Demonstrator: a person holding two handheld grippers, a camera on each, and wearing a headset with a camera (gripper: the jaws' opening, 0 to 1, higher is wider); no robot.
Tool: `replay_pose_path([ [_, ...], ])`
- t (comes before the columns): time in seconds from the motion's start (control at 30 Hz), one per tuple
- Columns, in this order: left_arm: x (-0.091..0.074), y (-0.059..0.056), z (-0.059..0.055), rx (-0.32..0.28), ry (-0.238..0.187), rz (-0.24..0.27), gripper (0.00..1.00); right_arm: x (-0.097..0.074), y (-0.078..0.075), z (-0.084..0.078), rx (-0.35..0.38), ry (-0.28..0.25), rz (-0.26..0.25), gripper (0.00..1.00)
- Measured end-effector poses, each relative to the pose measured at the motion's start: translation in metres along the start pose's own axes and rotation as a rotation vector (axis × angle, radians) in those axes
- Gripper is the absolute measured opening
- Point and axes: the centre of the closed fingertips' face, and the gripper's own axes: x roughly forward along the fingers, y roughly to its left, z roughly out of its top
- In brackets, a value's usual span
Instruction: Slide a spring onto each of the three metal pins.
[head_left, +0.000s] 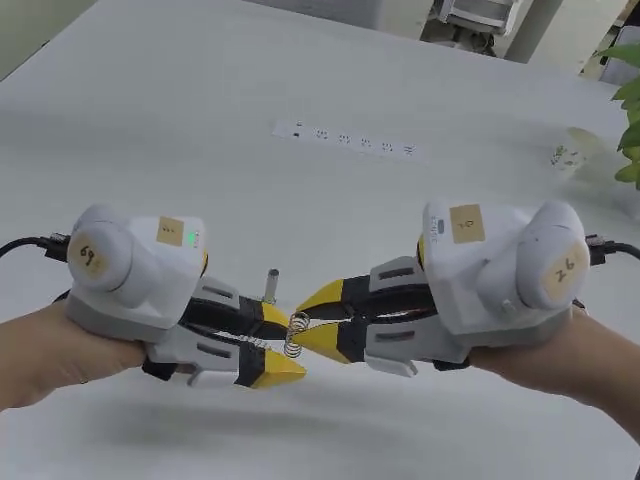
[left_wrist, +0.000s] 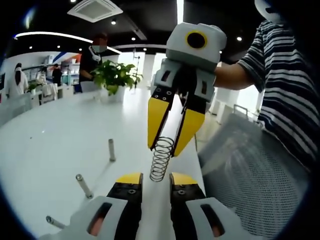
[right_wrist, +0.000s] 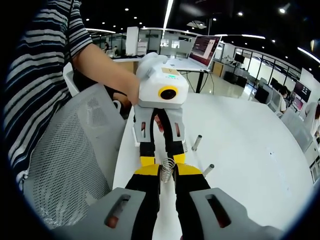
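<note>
A small coiled steel spring (left_wrist: 161, 159) was held above the white worktop (left_wrist: 60, 150); three short metal pins (left_wrist: 112, 149) stood nearby, seemingly upright.

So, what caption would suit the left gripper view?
Right gripper holds a spring between the jaws of the left gripper; three metal pins wait on the table.

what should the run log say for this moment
right gripper: shut on spring | left gripper: jaws flank spring end, grip unclear | three pins: bare, on table | springs seated: none
</note>
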Motion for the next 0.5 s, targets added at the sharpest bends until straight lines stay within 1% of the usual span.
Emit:
replay_pose_path([
  [0.07,-0.001,0.001,-0.001,0.004,0.005,0.005,0.14,-0.001,-0.002,0.000,0.000,-0.001,-0.006,0.08],
  [0.33,-0.010,0.006,-0.002,-0.010,0.002,0.031,0.18,-0.003,-0.006,-0.001,0.001,0.000,-0.021,0.08],
  [0.5,-0.013,0.008,-0.003,-0.011,-0.001,0.046,0.25,-0.003,-0.007,-0.002,-0.008,0.009,-0.024,0.08],
])
